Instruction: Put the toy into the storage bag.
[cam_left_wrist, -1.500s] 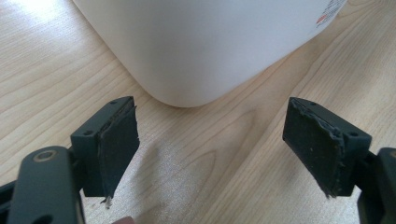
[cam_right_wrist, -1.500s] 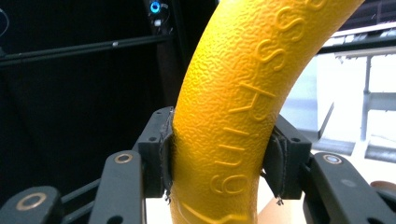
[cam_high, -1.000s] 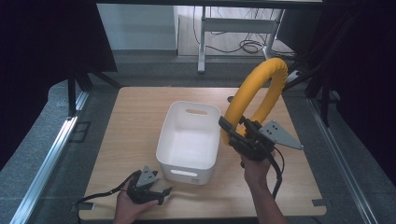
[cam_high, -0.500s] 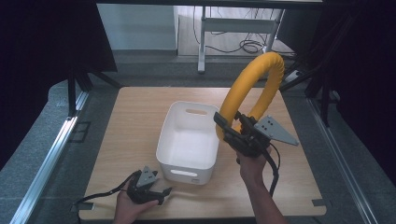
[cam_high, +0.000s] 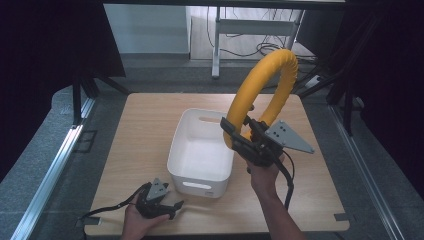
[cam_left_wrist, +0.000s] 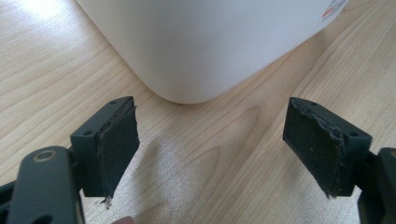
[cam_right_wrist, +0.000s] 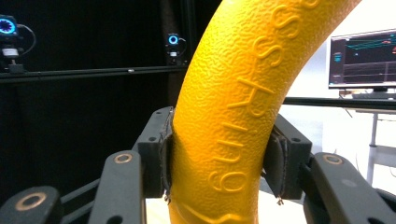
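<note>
**Room around the table**

Light wooden table (cam_high: 150, 130), pale grain, standing on grey speckled floor (cam_high: 40, 165). Metal rail (cam_high: 50, 172) runs along the floor on the left. Black curtains (cam_high: 50, 45) hang at the far left and right; black stand legs (cam_high: 82, 95) in front of the left one. Far centre: pale wall (cam_high: 150, 25), a grey metal desk frame (cam_high: 255, 27), loose cables (cam_high: 260, 49) on the floor beneath. Right gripper view: lit monitor (cam_right_wrist: 362, 60) at right, ring-lit cameras (cam_right_wrist: 173, 41) on a dark bar.

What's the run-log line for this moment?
right gripper: shut on yellow foam ring, held upright by white bin | left gripper: open, low on table near bin corner
</note>
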